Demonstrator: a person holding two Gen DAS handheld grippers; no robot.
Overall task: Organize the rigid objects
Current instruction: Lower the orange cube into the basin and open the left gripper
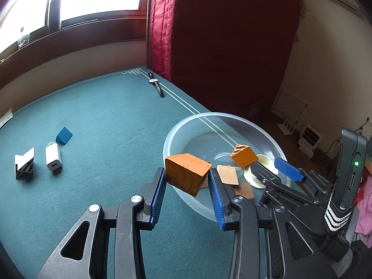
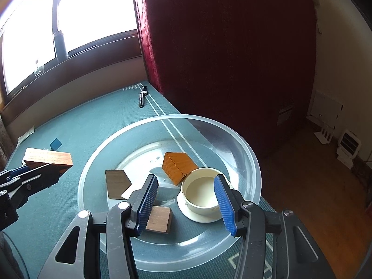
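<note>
My left gripper [image 1: 187,172] is shut on a brown-orange wooden block [image 1: 186,176] and holds it in the air at the near left rim of a clear plastic bowl [image 1: 176,127]. The bowl holds an orange block [image 1: 243,155], flat wooden pieces [image 1: 229,174] and a white cup [image 1: 262,162]. In the right wrist view my right gripper [image 2: 185,177] hangs open over the bowl [image 2: 244,148], and the white cup [image 2: 201,193] sits below, near the right finger. The orange block [image 2: 176,166] and two wooden pieces [image 2: 116,183] lie beside the cup. The left gripper [image 2: 34,169] shows at the left with its block [image 2: 47,158].
On the green table cloth [image 1: 104,116], left of the bowl, lie a blue wedge [image 1: 64,134], a white charger [image 1: 53,158] and a black-and-white striped block [image 1: 24,166]. A wristwatch [image 1: 155,84] lies at the far edge by the red curtain [image 1: 220,34]. The table drops off to the floor right of the bowl.
</note>
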